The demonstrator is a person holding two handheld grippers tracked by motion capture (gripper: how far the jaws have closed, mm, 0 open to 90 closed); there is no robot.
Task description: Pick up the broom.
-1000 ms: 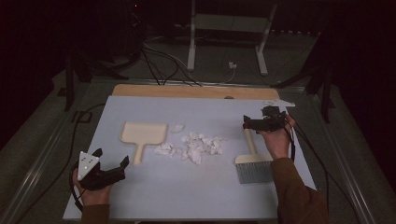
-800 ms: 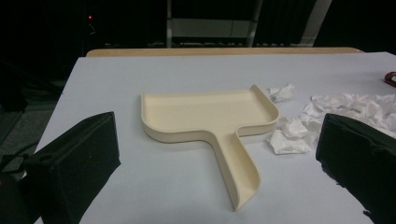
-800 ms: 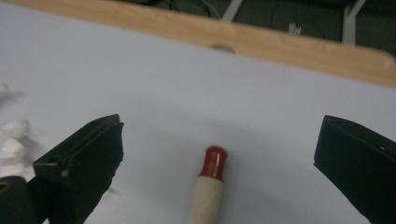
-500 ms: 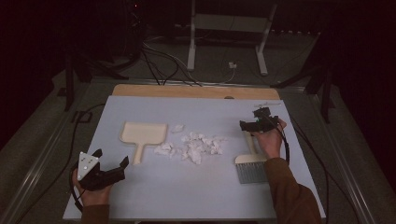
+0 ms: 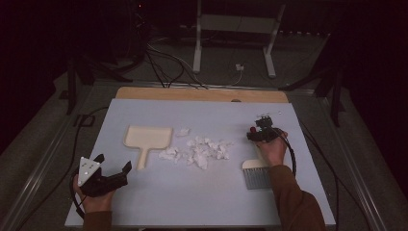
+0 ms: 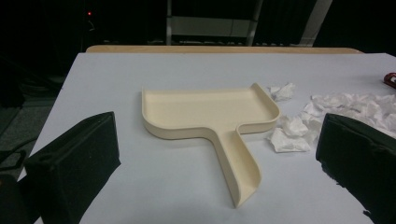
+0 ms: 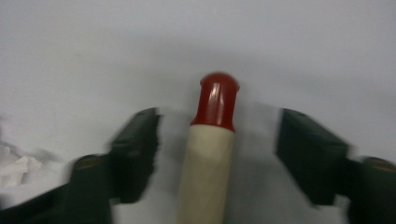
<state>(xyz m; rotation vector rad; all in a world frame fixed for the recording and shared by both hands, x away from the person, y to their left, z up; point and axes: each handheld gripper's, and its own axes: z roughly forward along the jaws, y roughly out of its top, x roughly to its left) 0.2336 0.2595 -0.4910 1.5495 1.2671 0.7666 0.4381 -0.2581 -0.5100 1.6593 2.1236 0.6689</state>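
Note:
A cream dustpan [image 5: 146, 137] lies left of centre on the pale blue table, its handle towards me. A heap of crumpled white paper scraps [image 5: 199, 151] sits to its right. A hand brush [image 5: 256, 173] with grey bristles lies at the right. My right gripper [image 5: 257, 132] hovers over the far end of its handle. In the right gripper view the cream handle with its red tip [image 7: 215, 100] lies between the open jaws of the right gripper [image 7: 217, 140], with a gap on each side. My left gripper [image 5: 113, 168] stands open near the front left, facing the dustpan [image 6: 210, 114].
Scraps [image 6: 289, 135] lie just right of the dustpan. A wooden strip [image 5: 202, 95] runs along the table's far edge. Cables trail off both sides, and a metal stand [image 5: 235, 29] rises behind the table in the dark.
My right gripper has moved left and nearer to me, and lower, so its jaws now straddle the brush handle's red end. The left gripper has stayed put.

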